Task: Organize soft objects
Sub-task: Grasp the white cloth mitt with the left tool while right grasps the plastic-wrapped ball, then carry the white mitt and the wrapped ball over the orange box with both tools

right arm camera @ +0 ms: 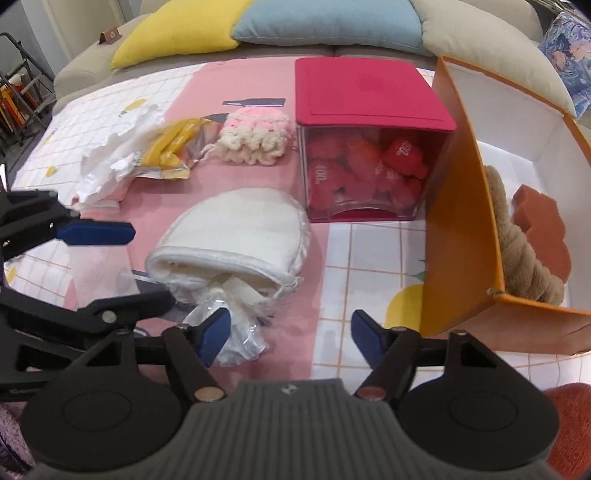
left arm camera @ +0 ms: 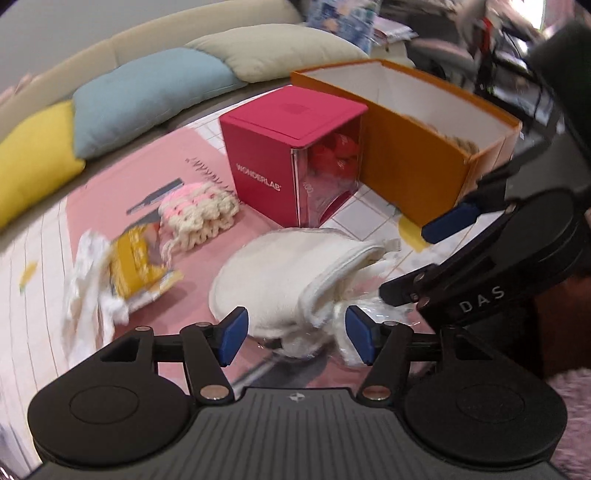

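A stack of white round fabric pads (left arm camera: pixel 291 273) (right arm camera: pixel 236 225), partly in clear plastic wrap (right arm camera: pixel 236 332), lies on the pink mat. My left gripper (left arm camera: pixel 297 336) (right arm camera: pixel 149 264) stands open, its blue pads on either side of the stack's near edge. My right gripper (right arm camera: pixel 291 338) (left arm camera: pixel 404 262) is open too, just right of the stack; its left pad touches the wrap and nothing is between the pads. A pink-and-cream crocheted piece (left arm camera: pixel 199 214) (right arm camera: pixel 255 138) lies further back. The open orange box (left arm camera: pixel 413 155) (right arm camera: pixel 461 221) holds a beige plush (right arm camera: pixel 517 258) and a rust-coloured piece (right arm camera: pixel 543 225).
A magenta box (left arm camera: pixel 291 155) (right arm camera: pixel 373 96) with a clear front, full of red soft items, stands against the orange box. A yellow packet (left arm camera: pixel 136 266) (right arm camera: pixel 173 147) and crumpled white material (left arm camera: pixel 88 288) (right arm camera: pixel 114 162) lie at left. Cushions (right arm camera: pixel 325 22) line the sofa behind.
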Tool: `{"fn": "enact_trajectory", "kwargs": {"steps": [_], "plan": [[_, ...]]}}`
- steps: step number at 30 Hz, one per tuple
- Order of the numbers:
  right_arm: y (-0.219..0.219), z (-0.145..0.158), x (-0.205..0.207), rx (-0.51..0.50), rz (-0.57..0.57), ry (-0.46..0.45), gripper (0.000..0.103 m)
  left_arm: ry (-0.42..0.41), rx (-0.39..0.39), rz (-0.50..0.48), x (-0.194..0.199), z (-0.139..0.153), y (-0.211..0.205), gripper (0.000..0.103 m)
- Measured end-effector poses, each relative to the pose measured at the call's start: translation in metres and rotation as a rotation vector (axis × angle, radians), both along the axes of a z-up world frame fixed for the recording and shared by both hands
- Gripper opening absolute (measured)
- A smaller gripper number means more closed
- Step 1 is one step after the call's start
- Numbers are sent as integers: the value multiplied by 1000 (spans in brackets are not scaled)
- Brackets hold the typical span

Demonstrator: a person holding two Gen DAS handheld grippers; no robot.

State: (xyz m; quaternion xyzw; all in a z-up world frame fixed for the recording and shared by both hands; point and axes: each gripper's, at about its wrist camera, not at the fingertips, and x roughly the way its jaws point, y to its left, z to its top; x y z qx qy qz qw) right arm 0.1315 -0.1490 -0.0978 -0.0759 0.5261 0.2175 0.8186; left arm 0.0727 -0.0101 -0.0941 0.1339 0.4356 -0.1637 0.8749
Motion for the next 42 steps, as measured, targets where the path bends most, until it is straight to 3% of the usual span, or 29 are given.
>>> {"fn": "enact_trajectory", "kwargs": {"steps": [2,9,16,20,22,25,28,30,33,42], "plan": [[0,-3,3,-11,-7,4,64,7,33,-29,8,-7,-3,71],[-8,-8,8,1,-39,19,64,53,29,-73,30,-27,-10,70],[-11,-8,9,23,-50,22,66,104,-106,12,34,-24,1,37],[-5,-4,6,29,-13,-8,66,93,-150,83,29,-15,8,29],[-3,-2,4,29,5,-17,66,91,-211,137,28,-9,16,14],[0,-7,5,11,19,-2,66,103,-315,192,31,-2,30,13],[-1,-6,5,21,17,5,66,64,-268,253,28,8,34,12],[-1,-1,4,49,18,0,66,49,-279,298,24,15,40,11],[5,6,1,90,40,-12,80,39,-289,360,17,20,49,11],[38,-28,-1,38,155,43,77,84,-314,409,7,6,56,11]]}}
